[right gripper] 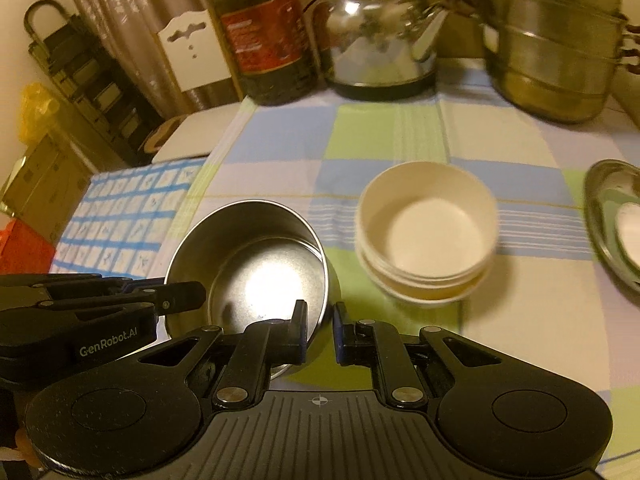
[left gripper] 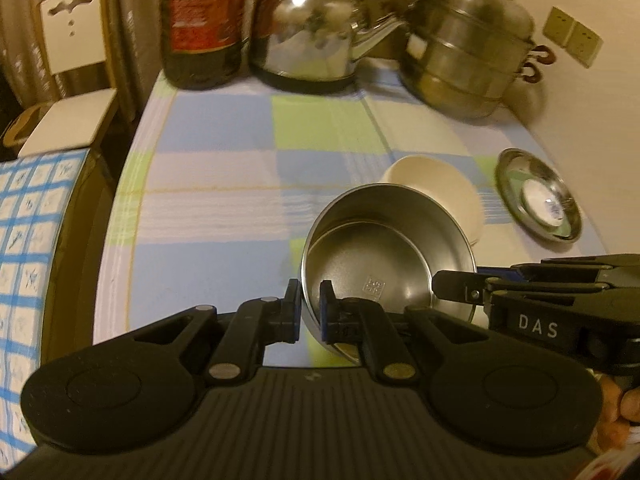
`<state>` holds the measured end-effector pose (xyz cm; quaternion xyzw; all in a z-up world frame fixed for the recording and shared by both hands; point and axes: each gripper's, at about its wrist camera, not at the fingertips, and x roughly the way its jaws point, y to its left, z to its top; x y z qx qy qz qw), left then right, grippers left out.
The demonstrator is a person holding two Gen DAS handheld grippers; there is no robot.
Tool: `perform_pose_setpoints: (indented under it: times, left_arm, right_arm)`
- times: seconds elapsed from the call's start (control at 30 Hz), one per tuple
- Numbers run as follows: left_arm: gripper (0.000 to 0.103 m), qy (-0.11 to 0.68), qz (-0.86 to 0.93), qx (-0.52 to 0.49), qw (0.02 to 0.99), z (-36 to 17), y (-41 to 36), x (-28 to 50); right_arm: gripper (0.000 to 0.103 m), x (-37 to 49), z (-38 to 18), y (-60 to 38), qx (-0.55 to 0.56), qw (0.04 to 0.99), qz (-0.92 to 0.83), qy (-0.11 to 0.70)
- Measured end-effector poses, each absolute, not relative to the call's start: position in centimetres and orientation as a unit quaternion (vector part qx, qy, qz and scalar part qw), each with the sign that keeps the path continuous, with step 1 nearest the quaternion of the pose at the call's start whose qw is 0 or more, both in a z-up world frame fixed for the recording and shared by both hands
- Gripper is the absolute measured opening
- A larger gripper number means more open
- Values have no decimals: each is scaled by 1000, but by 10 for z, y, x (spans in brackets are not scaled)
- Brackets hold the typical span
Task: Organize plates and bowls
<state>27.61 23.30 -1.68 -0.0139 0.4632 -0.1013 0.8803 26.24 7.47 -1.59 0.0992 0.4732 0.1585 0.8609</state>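
Beyond checked tablecloth [left gripper: 224, 184], curtains [left gripper: 24, 12] hang.

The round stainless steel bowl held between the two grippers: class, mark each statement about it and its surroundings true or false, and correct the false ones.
1. The left gripper pinches the rim of the round stainless steel bowl. True.
2. The steel bowl holds rice. False: it is empty.
3. The right gripper has one finger inside the steel bowl and one outside. True.
4. The cream-white bowls are nested in a stack. True.
5. The shiny steel kettle stands on the white chair. False: it stands at the back of the checked tablecloth.
6. The shallow steel plate covers the cream bowls. False: it lies beside them.
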Motion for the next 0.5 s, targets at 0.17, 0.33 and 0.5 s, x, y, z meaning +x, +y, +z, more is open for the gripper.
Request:
perform_pose_setpoints:
  times: [0.17,0.33,0.5]
  left_arm:
    - [7,447,-124,-6,886,-3,211,287]
    - [7,439,-142,3,887,4,192,302]
    - [7,433,-155,11,888,7,173,321]
  right_arm:
    - [13,264,-1,52,111,870,139,460]
    - [13,271,11,30,120,876,119,451]
    - [13,285,15,11,132,876,105,452]
